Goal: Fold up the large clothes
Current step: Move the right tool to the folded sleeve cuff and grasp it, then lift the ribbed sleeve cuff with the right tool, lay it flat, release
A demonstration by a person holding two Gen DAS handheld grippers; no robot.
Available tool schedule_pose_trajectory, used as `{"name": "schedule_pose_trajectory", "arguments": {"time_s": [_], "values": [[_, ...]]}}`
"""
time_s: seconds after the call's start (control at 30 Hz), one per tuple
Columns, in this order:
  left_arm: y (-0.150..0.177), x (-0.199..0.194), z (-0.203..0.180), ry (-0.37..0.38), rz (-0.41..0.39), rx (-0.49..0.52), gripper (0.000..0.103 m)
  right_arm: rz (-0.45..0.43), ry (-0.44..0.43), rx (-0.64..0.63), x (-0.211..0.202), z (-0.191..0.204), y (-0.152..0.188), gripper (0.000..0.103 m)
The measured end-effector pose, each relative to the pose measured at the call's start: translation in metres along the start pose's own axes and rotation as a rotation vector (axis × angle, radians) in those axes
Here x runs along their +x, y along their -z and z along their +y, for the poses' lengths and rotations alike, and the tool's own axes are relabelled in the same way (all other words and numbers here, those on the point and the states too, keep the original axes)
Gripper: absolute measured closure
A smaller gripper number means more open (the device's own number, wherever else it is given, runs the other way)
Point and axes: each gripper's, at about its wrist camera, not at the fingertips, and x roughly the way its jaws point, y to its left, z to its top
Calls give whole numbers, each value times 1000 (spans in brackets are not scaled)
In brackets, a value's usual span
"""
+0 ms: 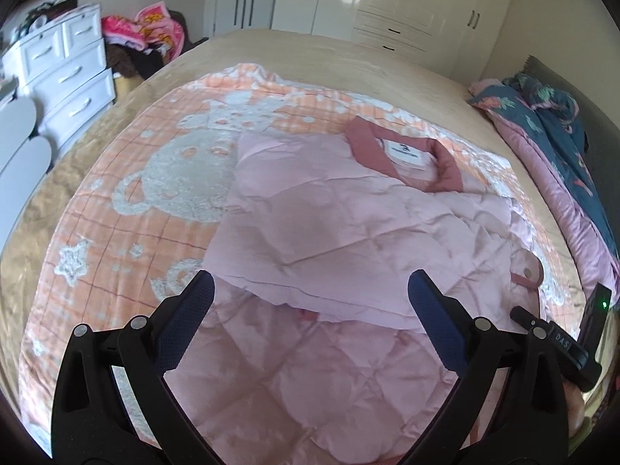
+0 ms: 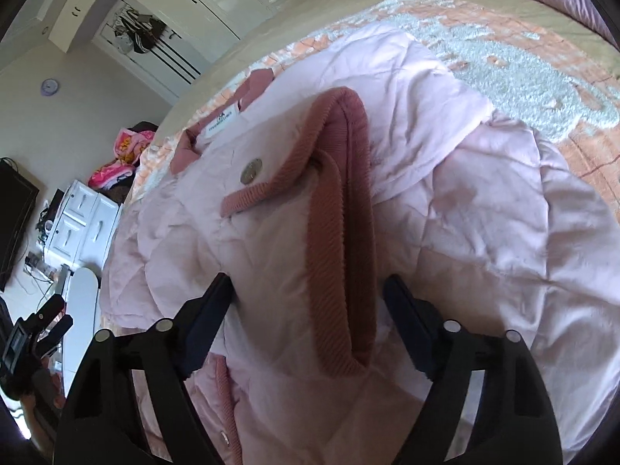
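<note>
**Pink quilted jacket half folded on the bed, one cuff in the right jaws**

Pink and peach dominate: the bed [image 1: 317, 50] is covered by a peach checked blanket [image 1: 128, 209] with white bear shapes, and on that blanket the pale pink quilted jacket [image 1: 329, 232] lies spread flat, collar [image 1: 403, 162] toward the far side, label showing. Laying it on the blanket gives a broad, soft surface for folding, and one side already appears turned over the body, judging by the straight doubled edge across the middle.

The left gripper [image 1: 312, 290] hovers above the jacket's lower half with its jaws wide and nothing between them; the fabric is below the fingers, not touched.

The right gripper [image 2: 308, 290] has the sleeve end between its jaws at about half width. The ribbed dusty-rose cuff [image 2: 345, 209] rises up from between the fingers, with a snap button [image 2: 251, 170] just beside it. The pads seem to press the padded sleeve, so I judge it gripped, probably to carry the sleeve across the body for the next fold.
</note>
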Motion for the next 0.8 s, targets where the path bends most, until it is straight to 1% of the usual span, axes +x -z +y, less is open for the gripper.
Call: {"name": "schedule_pose_trajectory", "arguments": {"time_s": [0.03,0.07,0.1,0.17,0.23,0.33,0.4,0.47,0.5,0.53,0.6,0.67,0.8], "values": [[0,1,2,-1,1,-8,9,3,-16,-26,0,4,-1,57],[-1,1,4,-1,1,-14,9,0,-25,-51,-2,8,-1,75],[-2,2,5,0,3,-18,9,-12,-39,-86,-5,14,-2,82],[-3,3,7,1,1,-24,9,-59,-54,-180,-19,32,-9,86],[-6,3,6,-1,0,-23,9,-131,-64,-300,-39,55,-19,87],[-12,5,4,1,-1,-24,9,-240,-43,-484,-68,90,-39,87],[-16,5,1,1,-7,-25,9,-272,-41,-558,-78,107,-56,87],[-20,6,-3,5,-9,-25,9,-281,-30,-585,-78,113,-70,87],[-22,8,-5,7,-7,-22,9,-286,-9,-603,-75,114,-75,87],[-24,11,-8,4,-3,-18,9,-290,39,-627,-69,115,-81,87],[-28,15,-13,7,2,-13,9,-281,79,-643,-59,111,-85,87],[-31,18,-17,5,5,-3,9,-255,113,-634,-45,101,-87,87],[-37,23,-25,10,1,13,9,-208,134,-565,-22,83,-84,87]]}}
